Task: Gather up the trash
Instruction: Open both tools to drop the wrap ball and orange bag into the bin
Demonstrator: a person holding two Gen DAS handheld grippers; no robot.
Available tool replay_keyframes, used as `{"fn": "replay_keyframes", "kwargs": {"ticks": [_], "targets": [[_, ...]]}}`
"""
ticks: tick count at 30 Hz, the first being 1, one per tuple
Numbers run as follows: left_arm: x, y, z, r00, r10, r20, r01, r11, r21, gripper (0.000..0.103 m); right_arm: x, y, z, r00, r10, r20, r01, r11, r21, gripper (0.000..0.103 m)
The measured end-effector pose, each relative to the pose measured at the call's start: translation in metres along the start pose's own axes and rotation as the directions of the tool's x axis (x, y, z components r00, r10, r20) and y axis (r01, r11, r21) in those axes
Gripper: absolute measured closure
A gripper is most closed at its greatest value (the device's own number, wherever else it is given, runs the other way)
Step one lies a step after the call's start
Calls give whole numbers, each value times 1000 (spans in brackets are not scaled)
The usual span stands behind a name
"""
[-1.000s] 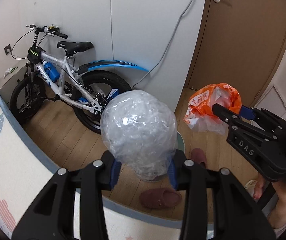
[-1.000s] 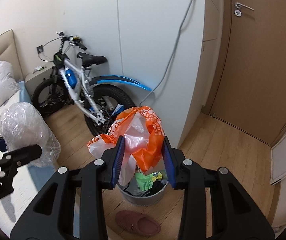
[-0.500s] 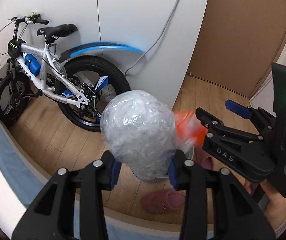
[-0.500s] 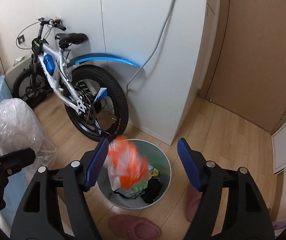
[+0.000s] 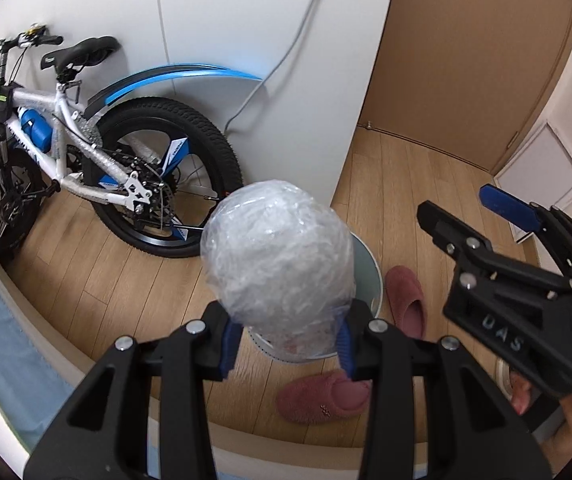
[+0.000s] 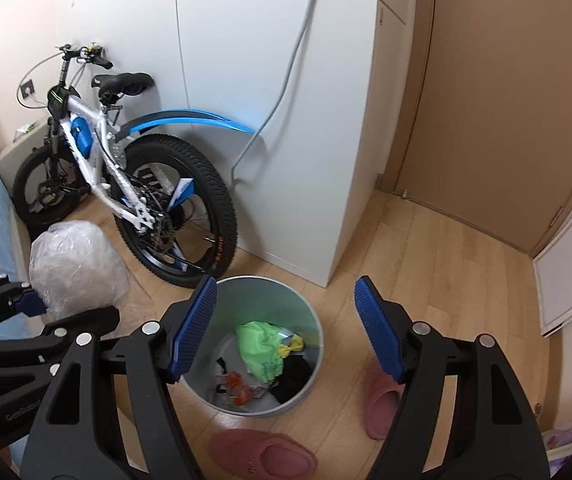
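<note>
Leaning against the white cabinet (image 6: 270, 120), the bike (image 6: 126, 184) fills the left of my right wrist view; the brown door (image 6: 498, 112) stands at right. On the wood floor (image 6: 446, 264) by the cabinet corner sits the bin (image 6: 310, 312), with a green bag (image 6: 262, 352), orange scraps (image 6: 236, 386) and dark items inside. My right gripper (image 6: 284, 328) hovers directly over the bin, jaws spread wide, nothing between them. My left gripper (image 5: 286, 344) is clamped on the base of the plastic wad (image 5: 282, 256), a clear crumpled ball held above the bin's near rim; the right wrist view shows it left of the bin. Two pink slippers (image 6: 262, 456) lie beside the bin, one in front, one at right.
</note>
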State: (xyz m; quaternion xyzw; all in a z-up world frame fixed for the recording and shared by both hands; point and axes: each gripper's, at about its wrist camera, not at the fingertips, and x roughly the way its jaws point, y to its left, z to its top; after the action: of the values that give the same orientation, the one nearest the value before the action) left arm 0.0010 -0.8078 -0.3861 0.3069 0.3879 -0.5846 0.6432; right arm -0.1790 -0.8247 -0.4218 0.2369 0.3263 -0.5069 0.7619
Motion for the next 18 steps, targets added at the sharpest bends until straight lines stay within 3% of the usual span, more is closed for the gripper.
{"fn": "replay_keyframes", "kwargs": {"ticks": [10, 15, 18], "targets": [[33, -21, 17, 1000, -24, -3, 24, 998, 54, 61, -6, -39, -1, 999, -44, 24, 40, 991, 130, 34], [42, -28, 18, 1000, 5, 13, -6, 998, 67, 28, -2, -45, -2, 999, -35, 7, 34, 990, 139, 34], [44, -27, 19, 1000, 16, 5, -16, 998, 63, 26, -1, -46, -3, 999, -32, 3, 31, 989, 144, 34]]}}
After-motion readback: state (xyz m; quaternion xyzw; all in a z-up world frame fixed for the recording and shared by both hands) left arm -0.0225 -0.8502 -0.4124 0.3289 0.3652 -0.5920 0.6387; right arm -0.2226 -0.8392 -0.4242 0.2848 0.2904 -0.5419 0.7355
